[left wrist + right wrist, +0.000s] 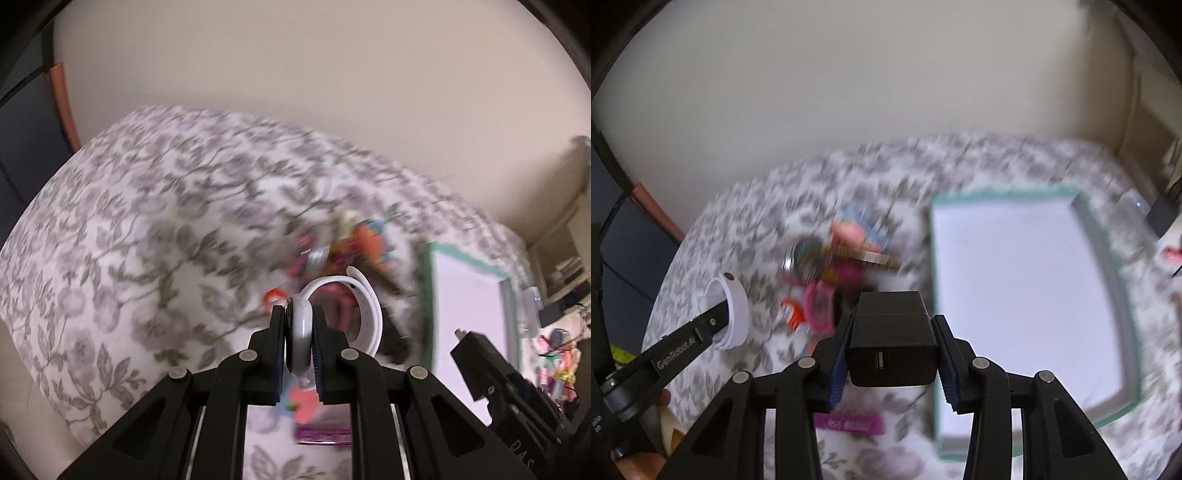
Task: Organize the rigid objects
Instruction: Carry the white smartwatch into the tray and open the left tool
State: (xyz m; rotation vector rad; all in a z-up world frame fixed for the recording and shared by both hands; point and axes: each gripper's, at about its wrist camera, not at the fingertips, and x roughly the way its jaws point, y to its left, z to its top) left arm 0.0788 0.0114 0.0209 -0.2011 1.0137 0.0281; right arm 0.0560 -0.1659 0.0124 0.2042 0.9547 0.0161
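A: What is pinched by the left tool [299, 345]?
B: A white smartwatch [301, 332], held above the floral worktop [129, 221], left of the tray [1019, 295].
A: And the right tool [894, 360]?
B: A black USB charger [892, 343] is clamped just left of the tray.
A: The toy pile [831, 273]?
B: Blurred; single pieces cannot be told apart.

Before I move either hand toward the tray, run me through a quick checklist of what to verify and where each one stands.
1. Left gripper clamped on the white smartwatch: ok.
2. Right gripper clamped on the black charger block: ok.
3. Green-rimmed tray interior clear to receive: ok.
4. Both items lifted off the floral cloth: ok.
5. Watch strap free of the toy pile: cannot tell, blurred.
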